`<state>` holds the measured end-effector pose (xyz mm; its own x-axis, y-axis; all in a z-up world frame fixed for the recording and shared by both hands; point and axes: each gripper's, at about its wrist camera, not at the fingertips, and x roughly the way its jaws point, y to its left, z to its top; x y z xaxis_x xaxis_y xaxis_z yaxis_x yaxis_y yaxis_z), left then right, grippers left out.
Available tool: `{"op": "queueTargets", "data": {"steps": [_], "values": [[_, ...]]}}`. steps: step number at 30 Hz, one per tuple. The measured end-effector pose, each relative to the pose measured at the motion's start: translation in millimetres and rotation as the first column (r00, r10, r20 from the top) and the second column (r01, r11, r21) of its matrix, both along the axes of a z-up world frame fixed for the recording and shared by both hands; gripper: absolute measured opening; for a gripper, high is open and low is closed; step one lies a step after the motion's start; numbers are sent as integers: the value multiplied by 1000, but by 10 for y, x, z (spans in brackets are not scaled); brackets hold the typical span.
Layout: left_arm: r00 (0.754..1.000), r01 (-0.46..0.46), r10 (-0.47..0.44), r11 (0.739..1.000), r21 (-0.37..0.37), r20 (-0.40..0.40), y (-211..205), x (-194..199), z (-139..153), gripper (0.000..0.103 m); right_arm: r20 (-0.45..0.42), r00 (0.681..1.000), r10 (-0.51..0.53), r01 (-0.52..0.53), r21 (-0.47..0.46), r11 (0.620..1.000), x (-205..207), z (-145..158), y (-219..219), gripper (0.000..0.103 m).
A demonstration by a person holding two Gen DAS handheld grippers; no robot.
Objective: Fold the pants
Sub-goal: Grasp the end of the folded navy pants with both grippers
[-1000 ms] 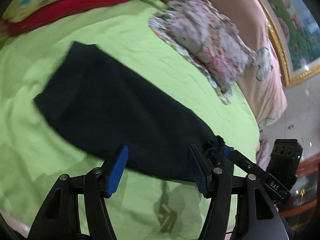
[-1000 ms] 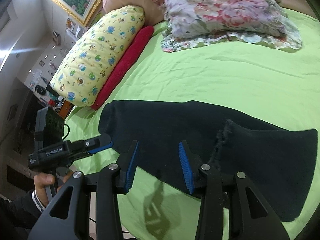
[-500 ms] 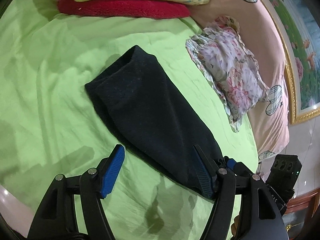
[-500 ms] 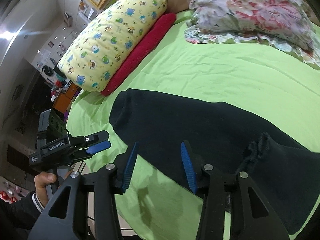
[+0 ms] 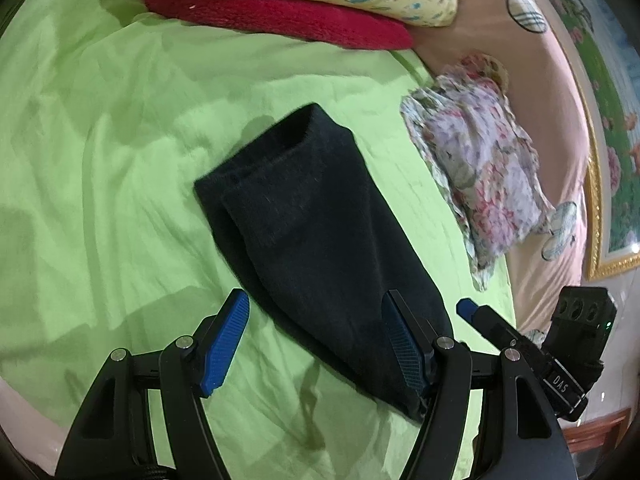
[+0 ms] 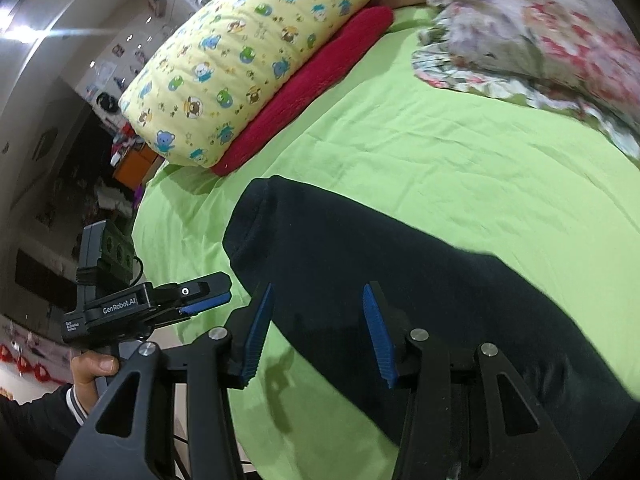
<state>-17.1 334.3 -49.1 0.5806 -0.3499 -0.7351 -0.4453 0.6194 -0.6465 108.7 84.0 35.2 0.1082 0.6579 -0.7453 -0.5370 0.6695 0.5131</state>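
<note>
- Across the middle of the left wrist view, the dark pants (image 5: 320, 248) lie folded lengthwise on the green bedsheet (image 5: 100, 160), running from the centre of the frame down toward the lower right.
- At the bottom of that frame, the left gripper (image 5: 318, 340) has its blue pads spread wide apart, with nothing between them; the near end of the pants lies just past the right-hand pad (image 5: 404, 346), and green sheet shows ahead of the other pad.
- At the lower right edge of the same view, the right gripper (image 5: 466, 307) shows only one blue tip beside the near end of the pants.
- Across the right wrist view, the pants (image 6: 400, 280) stretch from the centre left to the lower right corner.
- At the bottom of that frame, the right gripper (image 6: 318, 336) stands open and holds nothing, with the near edge of the pants lying just beyond its pads.
- At the lower left there, the left gripper (image 6: 208, 300) hovers by the pants' left end, held by a hand (image 6: 94, 370).
- Along the upper part of both views sit a yellow printed pillow (image 6: 248, 60) on a red cushion (image 6: 320, 76), and a floral pillow (image 5: 480, 172) toward the right.
</note>
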Motion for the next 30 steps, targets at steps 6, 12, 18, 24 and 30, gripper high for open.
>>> {"op": "queueTargets", "data": {"steps": [6, 12, 18, 24, 30], "values": [[999, -43, 43, 999, -25, -20, 125, 103, -148, 69, 7, 994, 111, -111, -33, 993, 289, -39, 384, 48], [995, -85, 81, 994, -69, -56, 227, 184, -322, 69, -6, 975, 224, -223, -65, 973, 576, -163, 830, 48], [991, -127, 122, 986, -108, -51, 292, 224, -417, 71, -29, 930, 366, -367, -116, 923, 764, -344, 1305, 48], [990, -140, 137, 986, -93, -37, 258, 292, -436, 71, -62, 885, 461, -465, -127, 876, 881, -499, 1586, 48], [988, -151, 149, 986, -76, -31, 264, 350, -437, 66, -128, 840, 528, -541, -105, 835, 932, -677, 1786, 38]]}}
